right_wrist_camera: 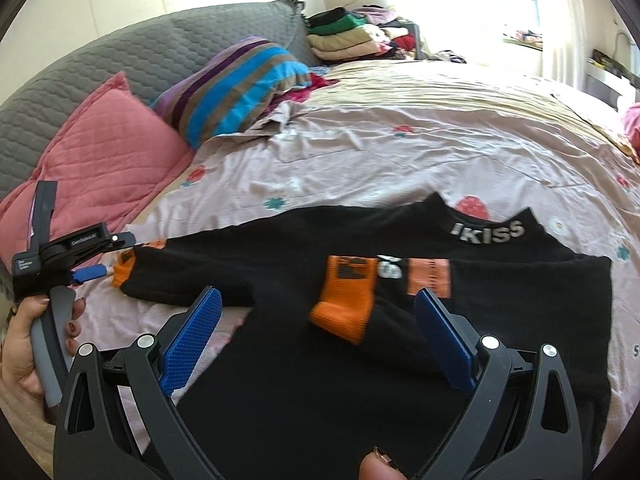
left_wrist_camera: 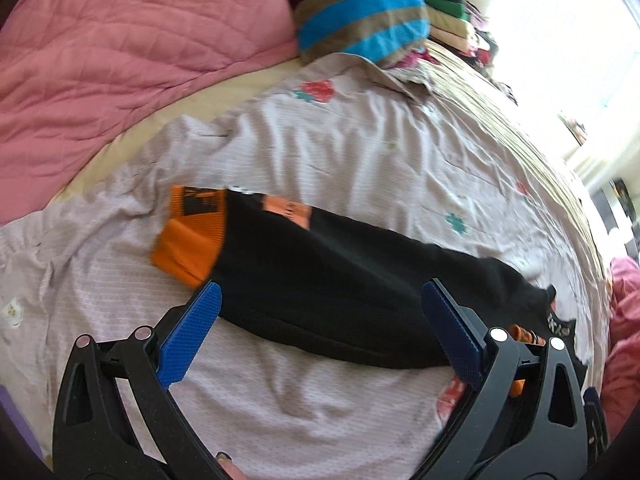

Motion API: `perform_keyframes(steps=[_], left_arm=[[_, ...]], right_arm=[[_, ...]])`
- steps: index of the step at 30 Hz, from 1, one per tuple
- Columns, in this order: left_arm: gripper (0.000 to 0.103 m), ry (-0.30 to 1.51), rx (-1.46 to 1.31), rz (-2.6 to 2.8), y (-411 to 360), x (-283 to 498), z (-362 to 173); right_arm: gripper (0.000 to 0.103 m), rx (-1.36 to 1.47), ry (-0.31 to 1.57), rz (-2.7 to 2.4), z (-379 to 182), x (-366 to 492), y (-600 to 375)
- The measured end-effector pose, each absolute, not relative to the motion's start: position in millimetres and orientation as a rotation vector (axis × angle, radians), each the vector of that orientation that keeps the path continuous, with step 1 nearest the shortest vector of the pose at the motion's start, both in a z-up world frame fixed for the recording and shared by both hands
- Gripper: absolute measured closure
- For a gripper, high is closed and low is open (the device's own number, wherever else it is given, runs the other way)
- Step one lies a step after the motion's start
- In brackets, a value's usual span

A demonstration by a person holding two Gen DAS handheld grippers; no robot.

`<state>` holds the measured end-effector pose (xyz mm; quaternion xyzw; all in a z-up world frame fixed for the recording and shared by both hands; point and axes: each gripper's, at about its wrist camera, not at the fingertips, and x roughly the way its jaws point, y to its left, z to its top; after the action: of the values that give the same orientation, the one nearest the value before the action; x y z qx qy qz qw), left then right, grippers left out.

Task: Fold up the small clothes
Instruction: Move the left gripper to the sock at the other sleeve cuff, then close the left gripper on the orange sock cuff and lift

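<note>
A black long-sleeved top [right_wrist_camera: 320, 380] with orange cuffs and "KISS" on its collar [right_wrist_camera: 490, 234] lies flat on the floral bed sheet [right_wrist_camera: 360, 152]. One sleeve is folded across the body, and its orange cuff [right_wrist_camera: 344, 300] rests mid-chest. My right gripper [right_wrist_camera: 316, 294] hovers open just above that cuff. The other sleeve [left_wrist_camera: 340, 280] stretches out to the left and ends in an orange cuff [left_wrist_camera: 188, 236]. My left gripper [left_wrist_camera: 320, 288] is open over this sleeve with nothing between its fingers. In the right wrist view a hand [right_wrist_camera: 24, 344] holds that left gripper [right_wrist_camera: 102, 270] by the sleeve's cuff [right_wrist_camera: 122, 270].
A pink quilted pillow [right_wrist_camera: 112, 152] and a striped pillow [right_wrist_camera: 236, 84] lie at the head of the bed against a grey padded headboard [right_wrist_camera: 120, 56]. Folded clothes [right_wrist_camera: 344, 36] are stacked behind them. A pink cloth [left_wrist_camera: 624, 320] lies at the right edge.
</note>
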<state>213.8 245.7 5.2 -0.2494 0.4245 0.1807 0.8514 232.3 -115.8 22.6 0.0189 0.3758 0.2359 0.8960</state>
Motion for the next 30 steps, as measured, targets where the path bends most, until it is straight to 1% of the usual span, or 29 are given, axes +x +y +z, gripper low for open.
perform_keyframes(steps=[10, 19, 24, 26, 28, 30], left_arm=[[0.009, 0.929, -0.642, 0.466, 282.9, 204.9, -18.1], [0.009, 0.949, -0.765, 0.513, 302.9, 206.4, -53.1], [0.009, 0.931, -0.736, 0.528, 303.4, 216.1, -64.9], [0.015, 0.904, -0.728, 0.519, 303.1, 218.3, -64.1], [0.034, 0.869, -0.731, 0.495, 302.3, 220.9, -61.9], [0.040, 0.852, -0.735, 0.488, 301.6, 223.2, -61.1]], right_arm=[[0.007, 0.004, 0.776, 0.572, 24.3, 227.5, -66.8], [0.007, -0.002, 0.791, 0.612, 15.6, 222.7, -41.9], [0.007, 0.017, 0.808, 0.615, 6.2, 221.6, -41.3], [0.007, 0.021, 0.813, 0.614, 3.8, 221.7, -42.2], [0.007, 0.028, 0.814, 0.612, 2.2, 221.1, -46.2], [0.007, 0.037, 0.810, 0.608, 2.2, 220.2, -50.2]])
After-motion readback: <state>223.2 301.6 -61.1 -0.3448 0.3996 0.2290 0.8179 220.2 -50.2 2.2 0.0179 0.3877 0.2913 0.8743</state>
